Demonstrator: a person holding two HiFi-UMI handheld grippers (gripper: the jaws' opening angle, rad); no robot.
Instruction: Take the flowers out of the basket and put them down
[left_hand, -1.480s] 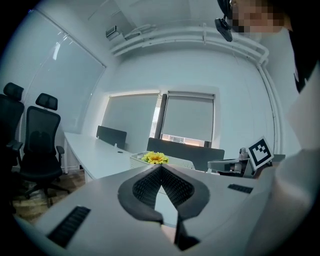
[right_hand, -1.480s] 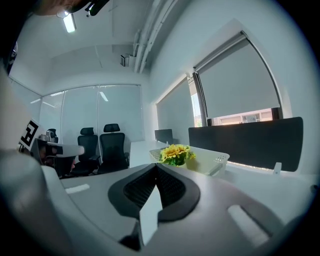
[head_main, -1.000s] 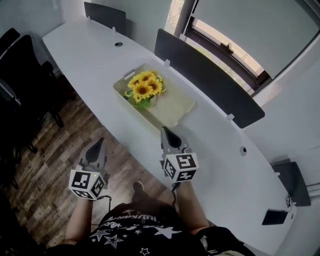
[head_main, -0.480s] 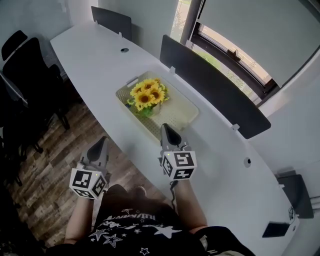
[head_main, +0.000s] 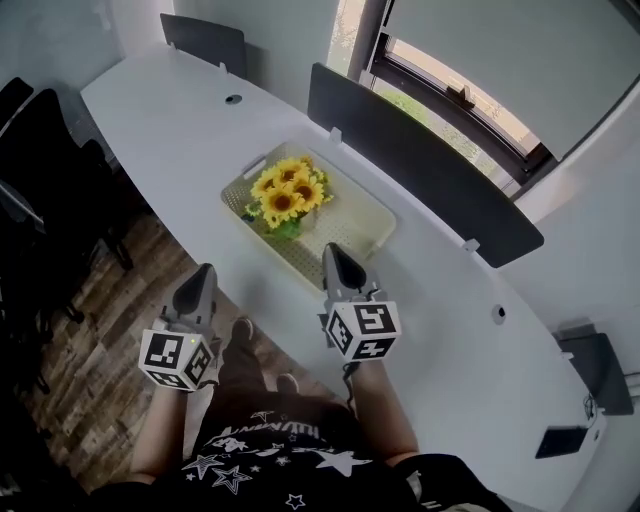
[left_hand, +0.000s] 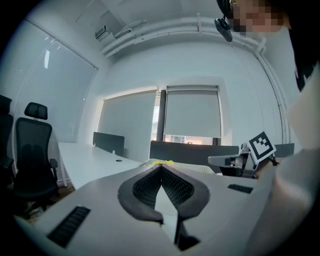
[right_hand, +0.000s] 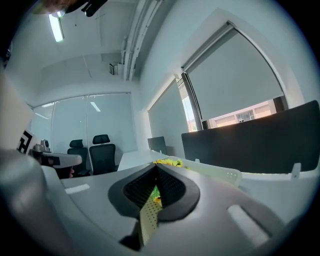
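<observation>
Left tool and right tool are edging nearer the basket, pressed together, empty, lining up on its sunflowers.

No readable text; shirt print too blurred to read.

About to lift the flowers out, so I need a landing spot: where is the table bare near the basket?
Two bare stretches of table: left of the basket, out to the cable hole, and right of it, toward the second hole. The strip between basket and divider panel is narrow. The near edge is crowded by the right tongs.
</observation>
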